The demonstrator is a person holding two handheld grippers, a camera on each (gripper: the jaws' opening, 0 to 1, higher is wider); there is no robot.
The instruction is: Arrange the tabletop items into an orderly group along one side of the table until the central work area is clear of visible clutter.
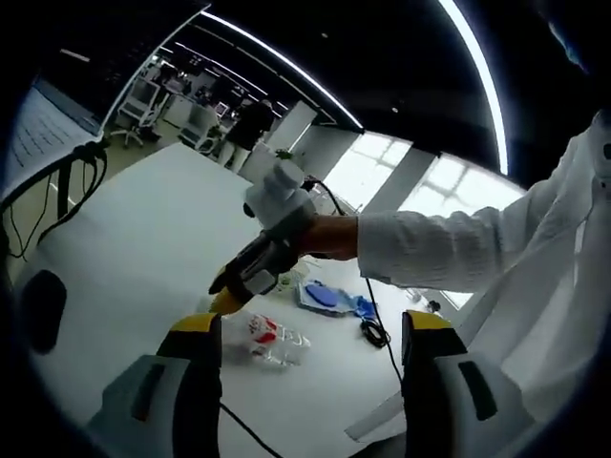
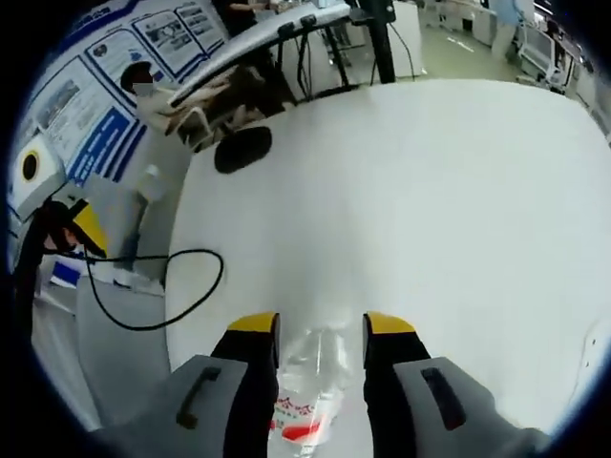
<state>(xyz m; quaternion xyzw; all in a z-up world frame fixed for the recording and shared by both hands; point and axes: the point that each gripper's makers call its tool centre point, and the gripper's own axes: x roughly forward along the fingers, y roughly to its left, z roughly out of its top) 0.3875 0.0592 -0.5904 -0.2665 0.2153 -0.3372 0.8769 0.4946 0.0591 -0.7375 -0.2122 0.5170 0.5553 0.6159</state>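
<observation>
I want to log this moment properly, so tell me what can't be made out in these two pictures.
- Plastic bottle, right gripper view: lower part cut off by the bottom edge; label too blurred to read.
- Right tongs, left gripper view: whether the tips touch the bottle is hidden by the tongs' body.
- Blue item, left gripper view: too small to identify.
- Posters, right gripper view: text too small.
- Left tongs: open, holding nothing.

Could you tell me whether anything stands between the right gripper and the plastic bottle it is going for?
Nothing visible does. The clear plastic bottle already lies between the jaws of the right gripper, on the white table, whose surface beyond is bare. Whether the jaws press it I cannot tell.
</observation>
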